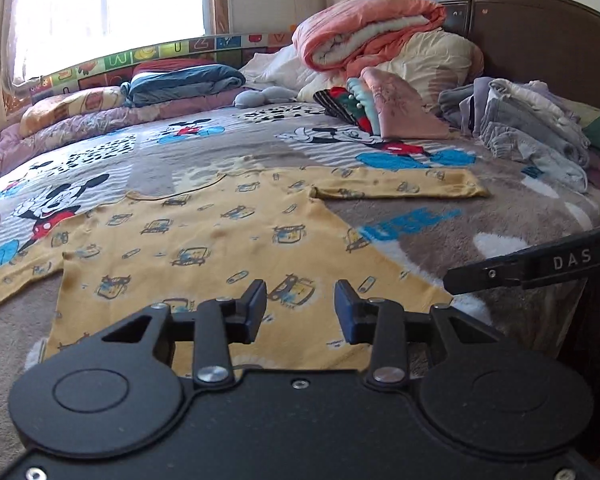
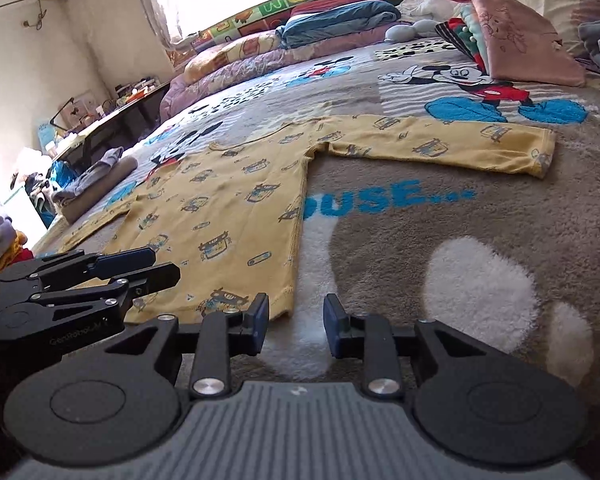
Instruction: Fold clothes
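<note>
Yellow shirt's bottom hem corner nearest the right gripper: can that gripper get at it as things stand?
Probably yes. The right gripper has its jaws open right at the yellow shirt hem corner, nothing between them; the left gripper sits off to the side.

My left gripper (image 1: pixel 300 304) was matte black, with two round discs on its flat body, silver pivot screws on the linkage bars and dark blue pads on its fingers (image 1: pixel 256 300). My right gripper (image 2: pixel 294 320) had the same black linkages, silver screws and blue pads, but a grey ribbed plate ran down the middle of its body. White letters reading "DAS" marked its black side where it showed in the left wrist view.
</note>
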A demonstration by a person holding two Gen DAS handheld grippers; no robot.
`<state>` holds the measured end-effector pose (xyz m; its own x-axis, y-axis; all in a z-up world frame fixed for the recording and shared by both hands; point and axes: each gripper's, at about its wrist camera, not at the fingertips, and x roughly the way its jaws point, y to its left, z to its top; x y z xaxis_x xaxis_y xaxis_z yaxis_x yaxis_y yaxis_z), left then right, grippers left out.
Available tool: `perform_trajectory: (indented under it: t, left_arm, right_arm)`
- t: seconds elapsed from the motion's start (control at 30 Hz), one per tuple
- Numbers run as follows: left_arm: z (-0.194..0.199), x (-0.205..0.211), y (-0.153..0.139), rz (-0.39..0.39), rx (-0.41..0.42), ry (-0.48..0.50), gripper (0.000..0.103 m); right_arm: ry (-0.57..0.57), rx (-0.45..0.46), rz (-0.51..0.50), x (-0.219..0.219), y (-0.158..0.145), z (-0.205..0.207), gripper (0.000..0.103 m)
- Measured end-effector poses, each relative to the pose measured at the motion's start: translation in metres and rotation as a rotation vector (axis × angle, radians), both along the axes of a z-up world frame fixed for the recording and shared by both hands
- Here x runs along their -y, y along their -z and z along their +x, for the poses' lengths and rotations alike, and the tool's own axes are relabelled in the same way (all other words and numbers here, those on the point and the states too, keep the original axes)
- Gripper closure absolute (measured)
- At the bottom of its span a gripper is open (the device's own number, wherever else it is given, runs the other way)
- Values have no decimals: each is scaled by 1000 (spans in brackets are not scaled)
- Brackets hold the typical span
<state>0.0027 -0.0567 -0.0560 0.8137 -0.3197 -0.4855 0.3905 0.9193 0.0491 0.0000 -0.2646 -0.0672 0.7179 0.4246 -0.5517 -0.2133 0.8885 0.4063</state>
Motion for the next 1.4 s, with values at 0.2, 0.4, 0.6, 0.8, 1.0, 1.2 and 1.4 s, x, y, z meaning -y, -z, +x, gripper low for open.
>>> perform_trajectory:
  t: [0.2, 0.4, 0.6, 0.8, 1.0, 1.2, 1.4]
  left_arm:
    - [6, 34, 14, 101, -61, 121, 59]
    - [10, 23, 2, -57, -21, 85, 59]
    - [25, 7, 8, -142, -63, 6, 59]
    - [31, 2, 14, -164, -79, -21, 59]
    - [31, 7, 15, -132, -56, -14, 59]
    - [28, 42, 4, 2, 5, 42, 59]
    - [36, 99, 8, 142, 14, 109, 59]
  right_arm:
    - [207, -2, 129, 54, 4, 19, 70]
    - [464, -11, 307, 129, 22, 46, 62]
    - [527, -1, 461, 165, 49, 79, 63]
    - [544, -6, 558, 184, 65, 107, 84]
    - [518, -2, 550, 186, 66, 117, 90]
    - [509, 0, 602, 193, 68, 115, 92]
    - [467, -21, 627, 199, 68, 112, 90]
